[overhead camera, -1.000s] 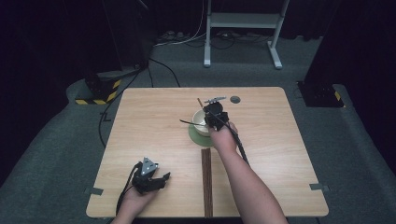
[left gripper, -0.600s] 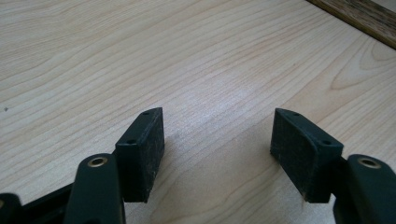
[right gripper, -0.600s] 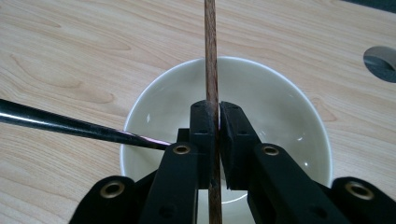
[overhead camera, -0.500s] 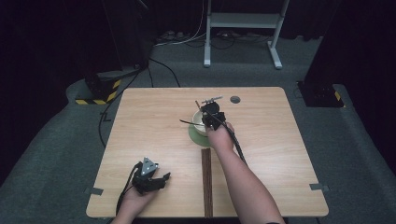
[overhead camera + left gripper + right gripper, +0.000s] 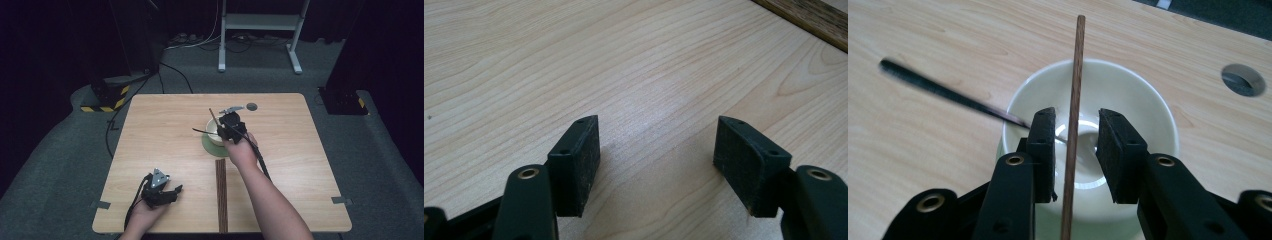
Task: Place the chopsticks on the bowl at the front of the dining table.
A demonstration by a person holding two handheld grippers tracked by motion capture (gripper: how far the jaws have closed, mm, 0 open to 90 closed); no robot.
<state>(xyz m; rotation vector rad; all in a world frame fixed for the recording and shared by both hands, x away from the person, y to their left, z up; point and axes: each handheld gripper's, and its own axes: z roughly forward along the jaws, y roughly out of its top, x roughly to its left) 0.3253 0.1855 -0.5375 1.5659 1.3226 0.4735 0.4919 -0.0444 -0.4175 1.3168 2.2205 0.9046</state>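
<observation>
Over the white bowl [image 5: 1088, 135] at mid-table, your right claw [image 5: 1075, 150] has just been opening; a brown chopstick [image 5: 1073, 125] stands upright between its pads with gaps on both sides, so it's no longer pinched. A dark chopstick [image 5: 948, 95] leans out over the bowl's rim, and the bowl sits on a green saucer [image 5: 212, 146]. Your left claw [image 5: 656, 160] rests spread wide on bare table [image 5: 574, 60] near the front edge.

light: desk [image 5: 165, 125] bright from overhead, room around it almost black | shadows: short, soft, under the claws | glare: white sheen inside the bowl [image 5: 1148, 115], pale patch on the wood | blur: dark stick [image 5: 943, 92] smeared, brown stick [image 5: 1075, 100] sharp | focus: near claw parts soft
</observation>
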